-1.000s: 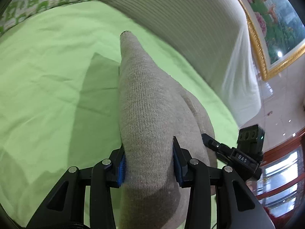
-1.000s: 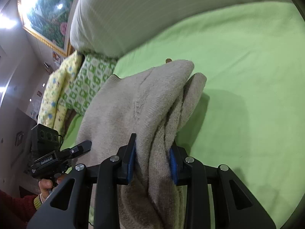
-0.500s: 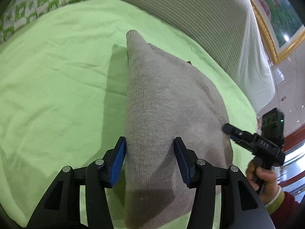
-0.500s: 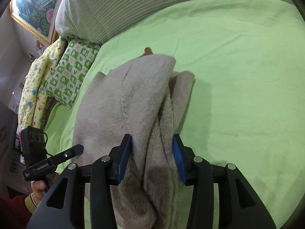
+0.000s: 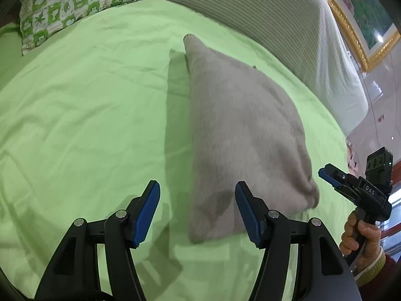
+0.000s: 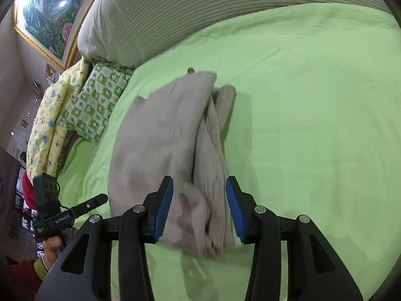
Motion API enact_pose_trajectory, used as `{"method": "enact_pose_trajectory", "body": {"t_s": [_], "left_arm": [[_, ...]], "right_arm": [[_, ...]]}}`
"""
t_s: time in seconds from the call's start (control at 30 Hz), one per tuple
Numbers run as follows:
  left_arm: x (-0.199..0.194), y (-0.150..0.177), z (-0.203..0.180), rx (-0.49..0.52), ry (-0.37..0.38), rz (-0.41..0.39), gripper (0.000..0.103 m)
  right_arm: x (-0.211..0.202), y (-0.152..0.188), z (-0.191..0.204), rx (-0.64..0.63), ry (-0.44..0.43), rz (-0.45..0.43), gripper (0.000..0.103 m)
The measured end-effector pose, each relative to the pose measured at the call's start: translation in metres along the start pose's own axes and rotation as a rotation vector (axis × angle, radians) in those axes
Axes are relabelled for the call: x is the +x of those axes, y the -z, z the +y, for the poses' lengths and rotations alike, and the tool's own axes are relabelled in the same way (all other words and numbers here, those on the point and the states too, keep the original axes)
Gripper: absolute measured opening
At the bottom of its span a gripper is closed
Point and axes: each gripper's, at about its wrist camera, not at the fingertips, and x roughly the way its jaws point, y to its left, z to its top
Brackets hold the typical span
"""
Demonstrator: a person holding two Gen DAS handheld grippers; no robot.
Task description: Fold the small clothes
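A folded beige knit garment (image 5: 240,130) lies on the green bedsheet (image 5: 87,115); it also shows in the right wrist view (image 6: 170,148), with bunched layers along its right side. My left gripper (image 5: 198,210) is open, its blue pads either side of the garment's near edge, not touching it. My right gripper (image 6: 199,205) is open over the garment's near end, holding nothing. The right gripper also shows in the left wrist view (image 5: 333,178), beside the garment's right corner. The left gripper shows in the right wrist view (image 6: 100,198).
A striped grey bolster (image 5: 263,17) runs along the far side of the bed. A green patterned pillow (image 5: 70,2) and a yellow floral quilt (image 6: 50,115) lie at the bed's end. A framed painting (image 6: 47,10) hangs behind.
Both grippers held the garment up a second ago. They have lowered it onto the sheet, opened, and let go; it now lies flat.
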Motion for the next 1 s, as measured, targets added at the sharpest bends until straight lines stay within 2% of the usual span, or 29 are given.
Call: {"method": "enact_pose_trajectory", "body": {"t_s": [0.17, 0.33, 0.57, 0.7, 0.77, 0.8, 0.83, 0.87, 1.0], "left_arm": [[-0.005, 0.014, 0.000, 0.011, -0.002, 0.014, 0.063], [-0.004, 0.019, -0.004, 0.043, -0.031, 0.033, 0.063], [0.007, 0.019, -0.015, 0.079, -0.053, 0.069, 0.063], [0.014, 0.018, -0.015, 0.064, -0.055, 0.083, 0.063], [0.018, 0.017, -0.017, 0.068, -0.062, 0.092, 0.063], [0.019, 0.017, -0.018, 0.071, -0.066, 0.095, 0.062], [0.021, 0.016, -0.019, 0.075, -0.069, 0.097, 0.061], [0.022, 0.015, -0.020, 0.079, -0.070, 0.101, 0.061], [0.028, 0.016, -0.026, 0.109, -0.077, 0.115, 0.054]], "right_arm": [[-0.008, 0.023, 0.002, -0.006, 0.019, 0.005, 0.045], [-0.009, 0.030, 0.009, -0.032, 0.038, -0.002, 0.045], [0.002, 0.006, 0.028, -0.081, 0.015, -0.030, 0.045], [0.023, -0.009, 0.025, -0.035, 0.006, 0.002, 0.045], [0.034, -0.012, 0.021, -0.002, -0.013, 0.031, 0.039], [0.039, -0.013, 0.020, 0.004, -0.024, 0.048, 0.018], [0.044, -0.014, 0.018, 0.006, -0.027, 0.069, 0.011], [0.046, -0.014, 0.016, 0.010, -0.021, 0.081, 0.011], [0.023, -0.018, 0.018, -0.006, -0.034, -0.004, 0.009]]}}
